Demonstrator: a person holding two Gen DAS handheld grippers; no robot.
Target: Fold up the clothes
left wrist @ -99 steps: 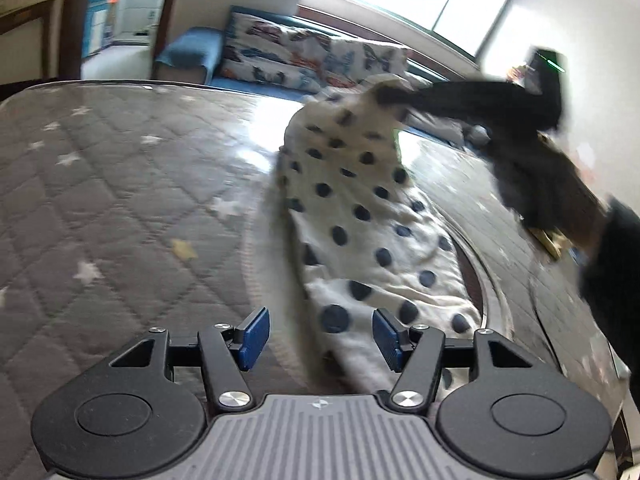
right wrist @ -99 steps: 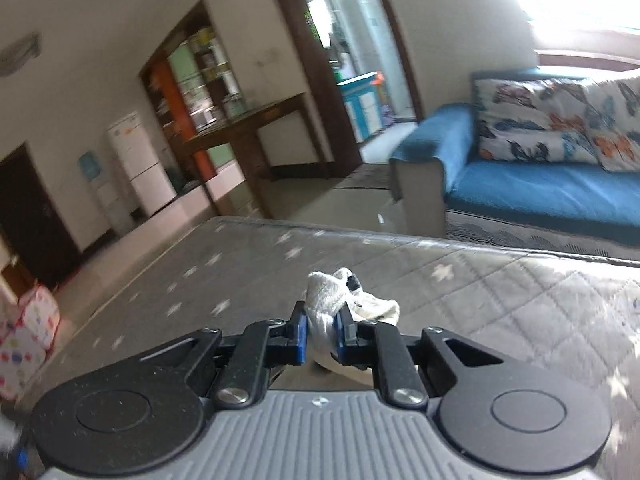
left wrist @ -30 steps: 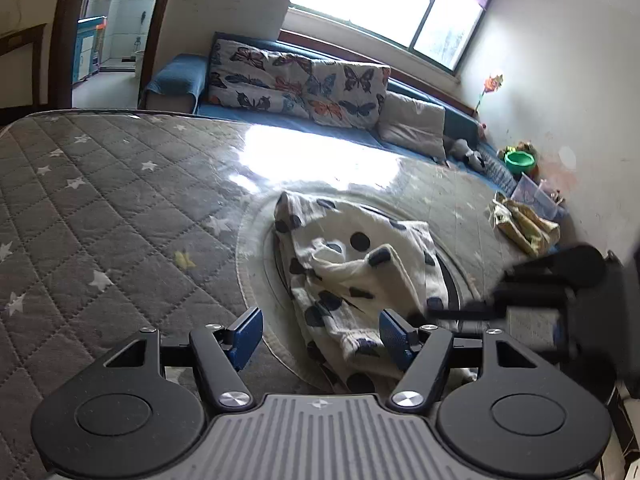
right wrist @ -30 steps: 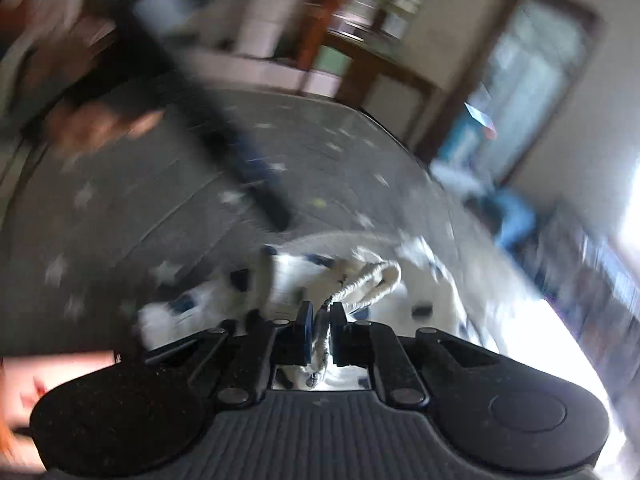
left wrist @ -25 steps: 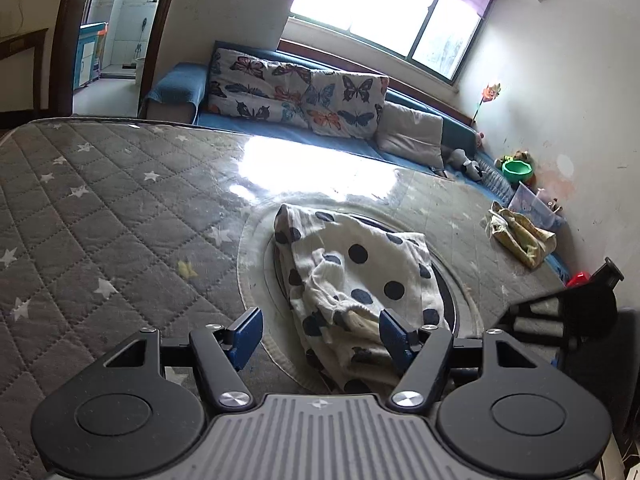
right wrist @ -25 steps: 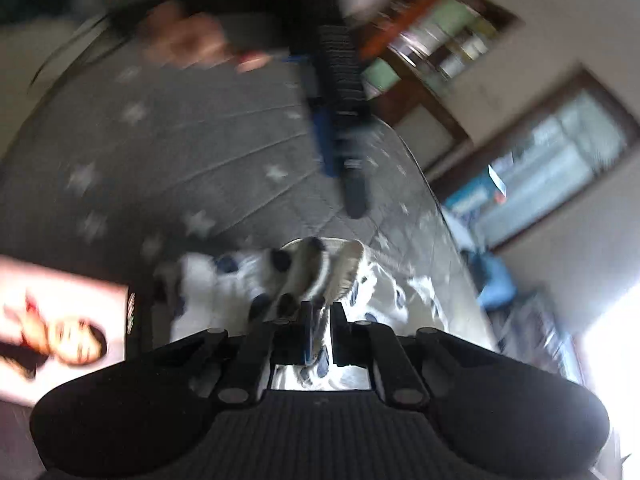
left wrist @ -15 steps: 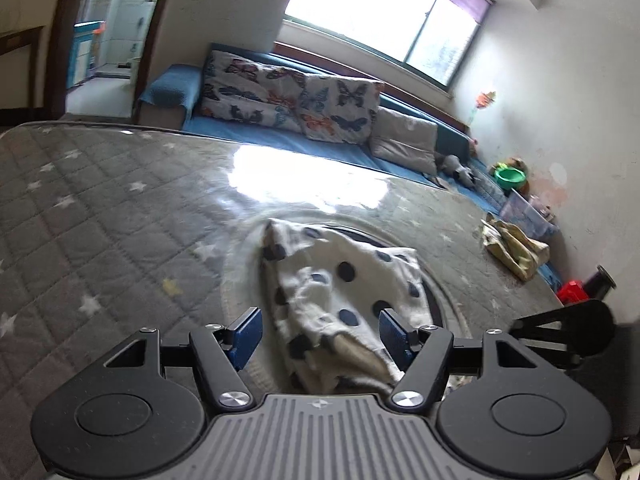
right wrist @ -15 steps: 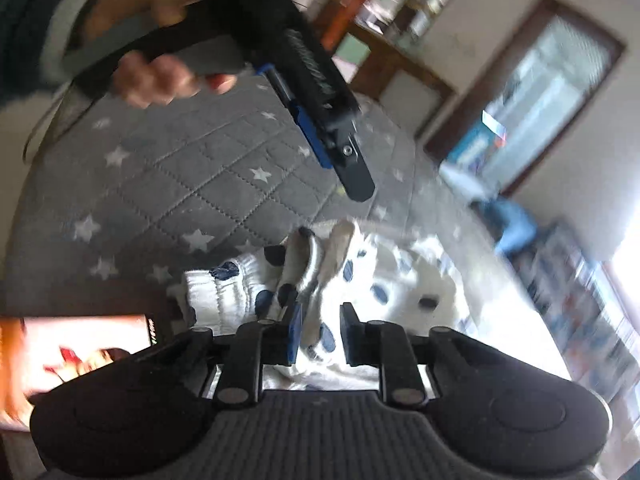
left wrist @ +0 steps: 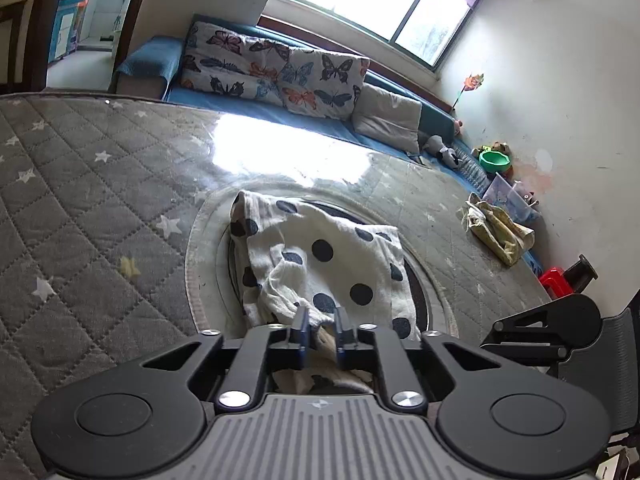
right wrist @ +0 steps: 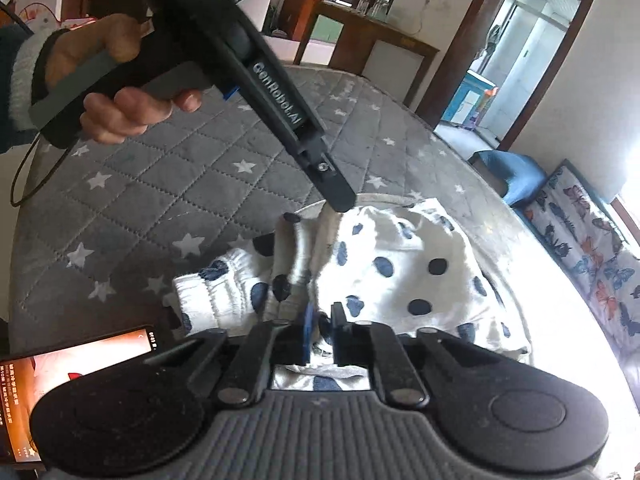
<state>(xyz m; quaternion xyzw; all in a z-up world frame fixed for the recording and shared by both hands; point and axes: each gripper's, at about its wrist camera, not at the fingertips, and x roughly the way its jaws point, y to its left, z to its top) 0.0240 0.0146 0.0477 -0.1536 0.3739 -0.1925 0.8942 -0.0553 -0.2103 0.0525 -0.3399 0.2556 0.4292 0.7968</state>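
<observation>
A white garment with dark blue dots (left wrist: 324, 264) lies bunched on the grey star-quilted mattress (left wrist: 80, 208). In the left wrist view my left gripper (left wrist: 320, 330) is shut on the garment's near edge, with cloth pinched between the blue pads. In the right wrist view the garment (right wrist: 400, 264) spreads ahead, and my right gripper (right wrist: 321, 326) is shut on its near hem. The left gripper also shows there (right wrist: 338, 200), held by a hand, its tip down on the garment's far edge.
A round ring mark (left wrist: 196, 248) surrounds the garment. A yellow-green cloth (left wrist: 496, 228) lies at the mattress's right side. A blue sofa with butterfly cushions (left wrist: 280, 68) stands behind. A phone (right wrist: 80, 364) lies at the near left in the right wrist view.
My left gripper came down and closed from wide open onto the garment's edge. My right gripper swung round, let the cloth go briefly, and is shut on the hem again.
</observation>
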